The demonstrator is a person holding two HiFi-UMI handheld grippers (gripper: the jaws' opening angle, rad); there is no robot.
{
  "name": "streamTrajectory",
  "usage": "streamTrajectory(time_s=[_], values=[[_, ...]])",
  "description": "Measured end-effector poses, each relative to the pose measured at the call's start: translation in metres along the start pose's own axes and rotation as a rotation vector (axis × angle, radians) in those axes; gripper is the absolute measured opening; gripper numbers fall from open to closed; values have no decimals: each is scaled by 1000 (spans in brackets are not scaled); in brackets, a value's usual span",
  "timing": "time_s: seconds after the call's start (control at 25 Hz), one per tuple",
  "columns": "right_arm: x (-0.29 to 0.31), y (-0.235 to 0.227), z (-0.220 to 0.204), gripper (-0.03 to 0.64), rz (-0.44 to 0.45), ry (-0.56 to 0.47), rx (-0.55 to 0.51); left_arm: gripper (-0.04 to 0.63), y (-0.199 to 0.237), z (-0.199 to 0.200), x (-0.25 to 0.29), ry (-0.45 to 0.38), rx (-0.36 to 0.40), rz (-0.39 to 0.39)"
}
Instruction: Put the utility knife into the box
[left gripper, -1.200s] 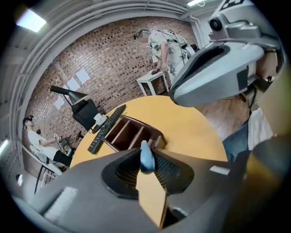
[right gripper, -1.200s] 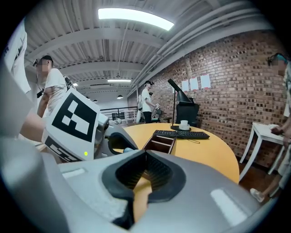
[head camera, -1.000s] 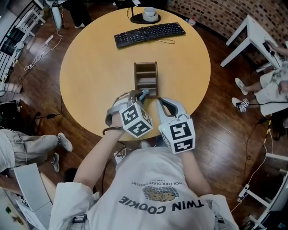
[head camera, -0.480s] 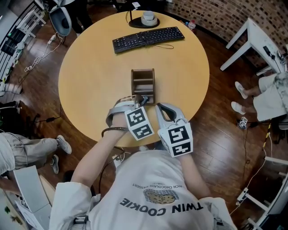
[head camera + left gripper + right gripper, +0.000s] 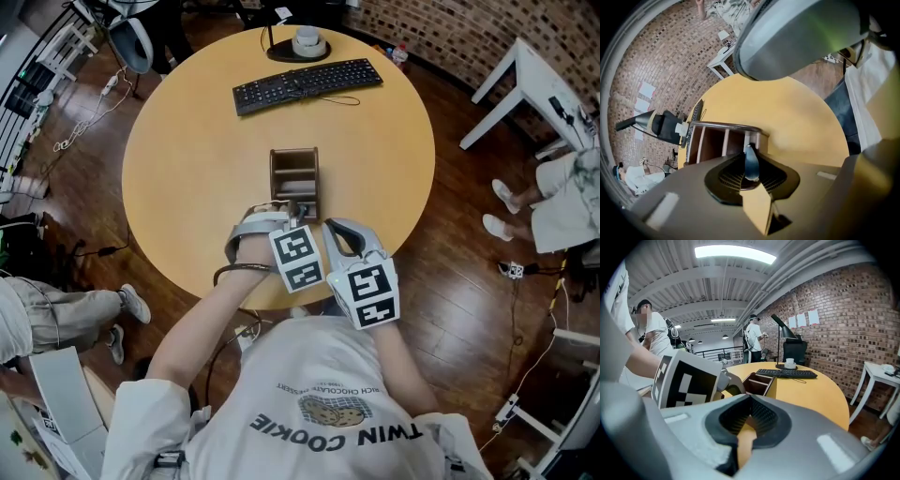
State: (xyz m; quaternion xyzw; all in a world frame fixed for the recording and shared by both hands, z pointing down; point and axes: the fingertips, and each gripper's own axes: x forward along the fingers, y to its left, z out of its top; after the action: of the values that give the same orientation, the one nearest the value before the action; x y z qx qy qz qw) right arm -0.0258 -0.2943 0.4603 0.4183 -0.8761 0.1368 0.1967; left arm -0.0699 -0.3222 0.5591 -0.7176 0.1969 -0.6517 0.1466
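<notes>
A brown wooden box (image 5: 293, 177) with open compartments stands in the middle of the round tan table (image 5: 187, 159). My left gripper (image 5: 292, 210) hovers at the box's near edge, shut on the blue-grey utility knife (image 5: 751, 161). In the left gripper view the knife stands thin and upright between the pads, and the box (image 5: 723, 140) lies right behind it. My right gripper (image 5: 336, 231) hangs just right of the left one, near the table's front edge. It is shut, with nothing between its pads (image 5: 761, 417). In the right gripper view the box (image 5: 759, 383) shows just ahead.
A black keyboard (image 5: 307, 84) lies at the table's far side, with a white cup (image 5: 307, 40) on a black base behind it. A white table (image 5: 525, 75) stands on the wooden floor at the right. People sit at the left and right edges of the head view.
My left gripper has drawn closer to the box's near edge, the knife still in it. The right gripper has kept its place beside it.
</notes>
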Motion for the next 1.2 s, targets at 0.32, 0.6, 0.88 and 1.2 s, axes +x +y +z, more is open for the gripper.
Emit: streamTrajectory(time_s=[0.32,0.6,0.88,1.2], values=[[0,-2,-6,3,-4,7,2,104,1,5,3,-6,25,14],[-3,6,-4,3,-7,-3,3,137,-5,2,-2,-26,23,24],[-7,12,1,3,-15,-14,-6,137,-5,2,-12,-59,7,59],[-17,35,4,3,-15,-25,-12,137,-4,-7,-47,-171,-125,123]])
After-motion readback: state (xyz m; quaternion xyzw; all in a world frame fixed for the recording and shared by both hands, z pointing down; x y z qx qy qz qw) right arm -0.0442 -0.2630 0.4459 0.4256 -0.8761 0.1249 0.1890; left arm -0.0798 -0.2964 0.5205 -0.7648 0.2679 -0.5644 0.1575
